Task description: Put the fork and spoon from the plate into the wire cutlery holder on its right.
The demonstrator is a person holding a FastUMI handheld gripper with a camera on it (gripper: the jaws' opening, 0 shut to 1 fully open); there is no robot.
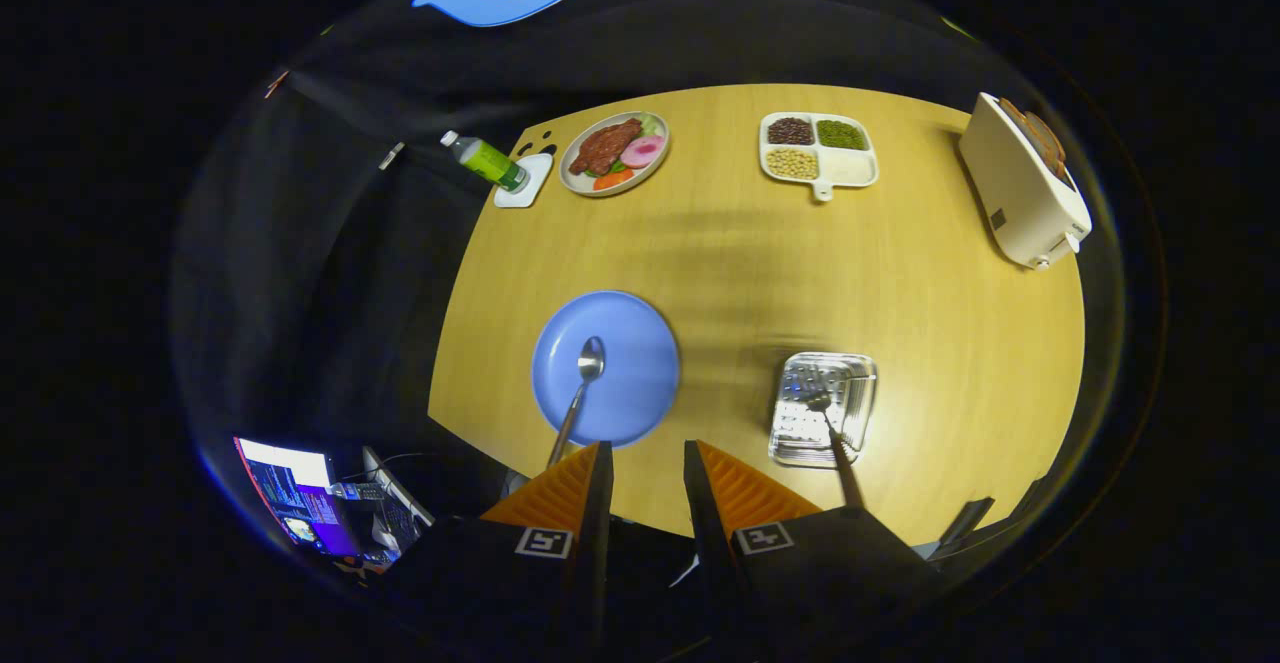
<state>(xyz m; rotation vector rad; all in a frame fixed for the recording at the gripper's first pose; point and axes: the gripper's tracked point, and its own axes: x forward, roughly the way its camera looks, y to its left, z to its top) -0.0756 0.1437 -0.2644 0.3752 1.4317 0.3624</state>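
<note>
Here the gripper [645, 453] hangs high over the near edge of the wooden table [900, 273], its two fingers spread apart with nothing between them. Just ahead of the left finger lies one blue plate [640, 343] with one spoon [580, 388] on it — bowl pointing away from the fingers, handle running back off the plate's near rim. To the plate's right stands one wire cutlery holder [822, 408]; one fork [830, 433] sits in it, tines down inside, handle slanting back toward the right finger. Farther off are a food plate [613, 153], a bottle [485, 160] — lying tilted on a coaster [528, 183] — a sectioned tray [818, 148] and a toaster [1020, 183].
</note>
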